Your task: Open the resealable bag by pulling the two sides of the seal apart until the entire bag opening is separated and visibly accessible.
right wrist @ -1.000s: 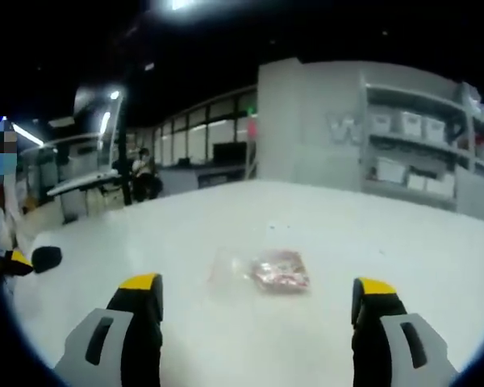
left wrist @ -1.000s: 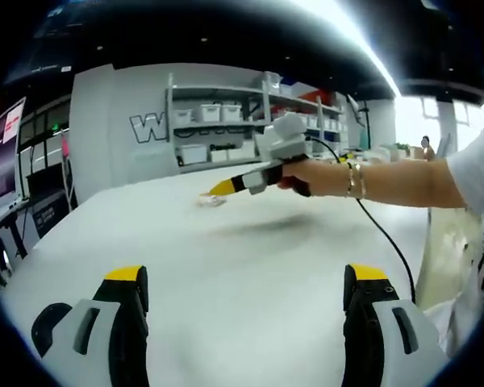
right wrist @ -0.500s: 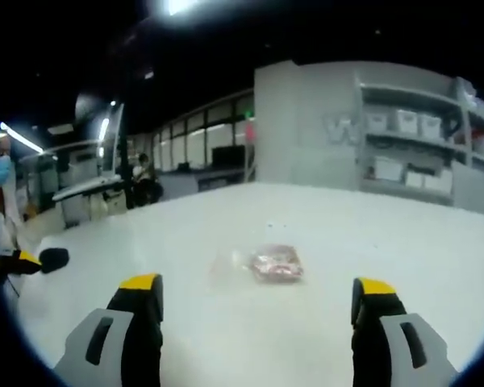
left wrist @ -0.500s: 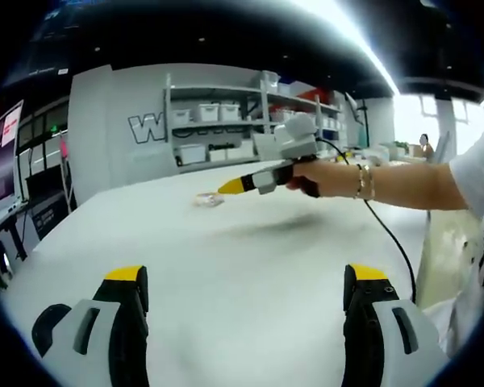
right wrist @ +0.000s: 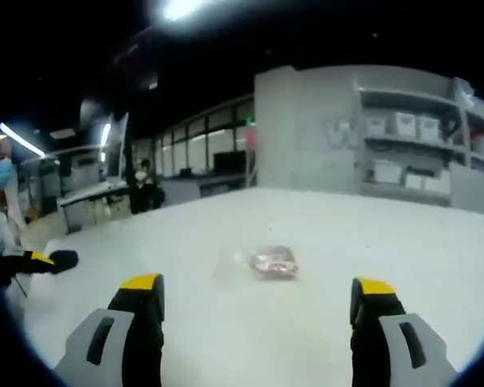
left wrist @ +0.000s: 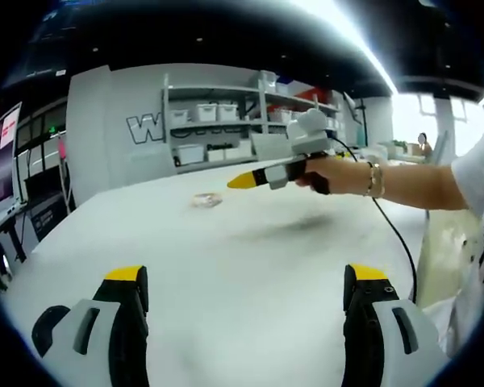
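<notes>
The bag (right wrist: 262,263) lies flat on the white table (right wrist: 403,250), ahead of the right gripper (right wrist: 256,300) and apart from it; its clear plastic holds something reddish, and whether its seal is shut is too blurred to tell. The right gripper's jaws stand wide apart with nothing between them, above the table. In the left gripper view the left gripper (left wrist: 246,290) also has its jaws spread and bare over the table (left wrist: 226,266). Farther out, the right gripper (left wrist: 244,180) hangs above the table in a hand (left wrist: 339,173), yellow tips toward the bag (left wrist: 206,199), which is small and far. Beyond the table stand shelves (left wrist: 226,129) with white bins.
</notes>
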Motion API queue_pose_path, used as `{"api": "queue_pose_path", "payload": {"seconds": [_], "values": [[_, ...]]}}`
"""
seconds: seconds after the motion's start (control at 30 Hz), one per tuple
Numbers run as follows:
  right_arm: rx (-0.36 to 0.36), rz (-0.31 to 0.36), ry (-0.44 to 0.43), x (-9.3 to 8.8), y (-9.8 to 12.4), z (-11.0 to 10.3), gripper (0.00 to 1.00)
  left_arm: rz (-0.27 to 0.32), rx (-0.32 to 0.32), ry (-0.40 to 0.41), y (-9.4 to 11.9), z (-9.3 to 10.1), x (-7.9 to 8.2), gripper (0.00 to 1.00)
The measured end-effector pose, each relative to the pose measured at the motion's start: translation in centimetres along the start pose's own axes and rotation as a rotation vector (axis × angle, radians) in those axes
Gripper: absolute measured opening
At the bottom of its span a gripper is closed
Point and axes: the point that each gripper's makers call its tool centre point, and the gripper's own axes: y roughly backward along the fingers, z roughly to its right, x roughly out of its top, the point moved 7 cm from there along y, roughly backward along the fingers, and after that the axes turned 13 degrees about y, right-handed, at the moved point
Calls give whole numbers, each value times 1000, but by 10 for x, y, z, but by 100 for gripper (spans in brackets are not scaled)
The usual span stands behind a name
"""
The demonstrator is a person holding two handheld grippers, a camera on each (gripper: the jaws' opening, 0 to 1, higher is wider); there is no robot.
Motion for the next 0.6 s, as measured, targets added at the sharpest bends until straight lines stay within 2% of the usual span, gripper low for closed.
{"api": "queue_pose_path", "payload": {"seconds": [0.6], "values": [[5, 42, -12, -2, 37, 0, 95, -6, -5, -5, -5, 3, 1, 100]]}}
